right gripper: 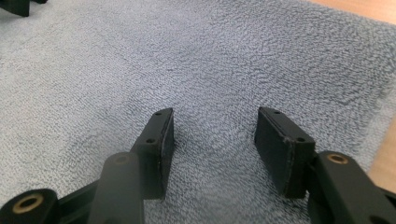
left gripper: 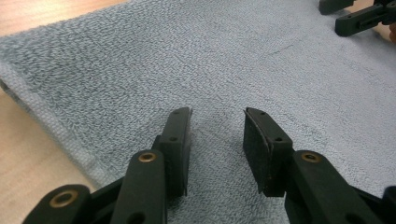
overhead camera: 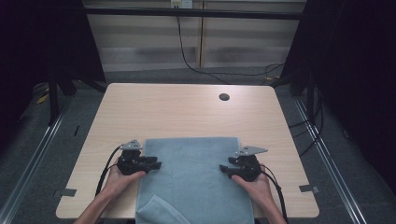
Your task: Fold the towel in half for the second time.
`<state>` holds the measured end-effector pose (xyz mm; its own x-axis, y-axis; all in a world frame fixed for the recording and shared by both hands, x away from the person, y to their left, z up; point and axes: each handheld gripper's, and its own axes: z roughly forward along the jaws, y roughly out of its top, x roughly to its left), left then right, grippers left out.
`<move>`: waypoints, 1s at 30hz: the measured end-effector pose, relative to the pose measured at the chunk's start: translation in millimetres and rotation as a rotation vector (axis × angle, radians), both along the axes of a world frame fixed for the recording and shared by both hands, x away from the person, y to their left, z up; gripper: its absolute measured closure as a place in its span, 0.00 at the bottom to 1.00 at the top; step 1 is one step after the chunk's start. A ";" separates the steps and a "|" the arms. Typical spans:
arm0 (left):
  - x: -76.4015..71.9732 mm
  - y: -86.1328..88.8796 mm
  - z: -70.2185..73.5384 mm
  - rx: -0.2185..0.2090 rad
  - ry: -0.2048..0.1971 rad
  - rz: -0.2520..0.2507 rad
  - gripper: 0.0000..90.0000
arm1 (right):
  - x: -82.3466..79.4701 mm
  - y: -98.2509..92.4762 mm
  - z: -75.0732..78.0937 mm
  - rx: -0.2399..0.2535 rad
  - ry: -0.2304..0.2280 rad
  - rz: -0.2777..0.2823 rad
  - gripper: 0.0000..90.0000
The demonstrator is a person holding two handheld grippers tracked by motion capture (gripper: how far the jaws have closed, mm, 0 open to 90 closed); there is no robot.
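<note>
While towel [overhead camera: 194, 177] lies flat | table [overhead camera: 187, 112] bare beyond | cable hole [overhead camera: 224, 97] far

A grey-blue terry towel [overhead camera: 194, 172] lies spread flat on the near half of a light wooden table [overhead camera: 187, 112], its far edge straight and parallel to the table's far side. Its near end hangs past the table's near edge. At the near left corner, a flap is folded over onto the towel. The looped pile looks soft, with a flat hemmed border along one side.
</note>
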<state>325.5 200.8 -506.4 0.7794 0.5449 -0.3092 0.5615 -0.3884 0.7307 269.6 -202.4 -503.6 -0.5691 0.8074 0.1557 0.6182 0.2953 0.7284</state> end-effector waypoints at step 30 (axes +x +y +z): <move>-58.1 9.9 11.6 0.019 0.020 -0.066 0.60 | -67.8 3.2 14.3 -0.001 0.056 0.099 0.53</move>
<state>267.3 210.7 -494.8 0.8077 0.4982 -0.3153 0.5486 -0.4393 0.7114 201.8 -199.2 -489.4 -0.6361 0.7481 0.1889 0.6260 0.3572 0.6932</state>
